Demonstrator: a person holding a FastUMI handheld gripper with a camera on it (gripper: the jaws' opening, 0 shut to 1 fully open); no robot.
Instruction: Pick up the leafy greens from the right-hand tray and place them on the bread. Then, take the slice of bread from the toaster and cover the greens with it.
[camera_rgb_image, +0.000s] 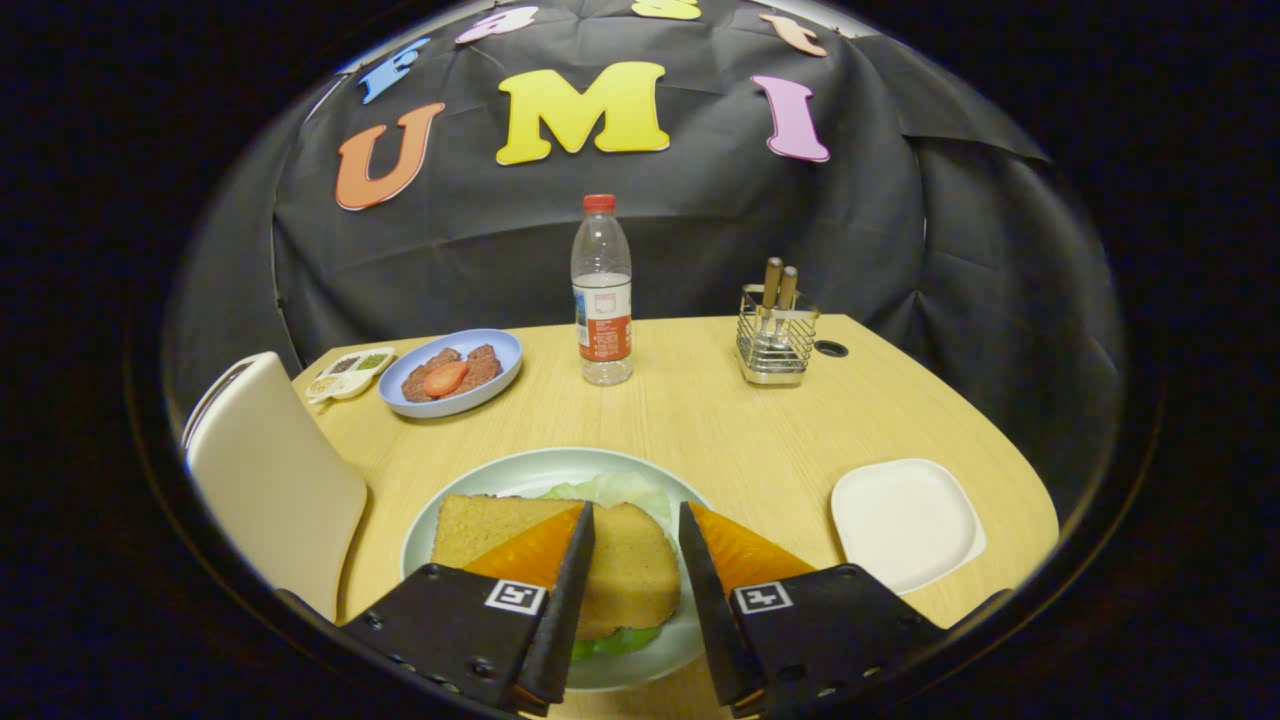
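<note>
The tongs (637, 520) are seen parted above a pale green plate (440, 525) at the near edge of the surface (720, 430), with nothing gripped between the fingers. On that plate a slice of bread (628, 570) is seen lying flat between and under the fingers; greens (615, 490) are seen protruding from beneath it on the far side and again at its near edge. A second piece of bread (490, 525) is noted just to the left of the slice, partly hidden by the left finger. A white tray (905, 522) is seen to the right of the plate, apart from it and bare. A white toaster (270, 480) is seen at the left edge of the surface. Farther back, a blue plate (505, 355) bearing meat (482, 365) and a tomato slice (444, 378) is recorded, with a small divided dish (350, 372) beside it. A bottle (602, 290) with a red cap is seen standing upright at the middle rear, and a wire rack (776, 345) holding two wooden-handled utensils (778, 285) to its right.
</note>
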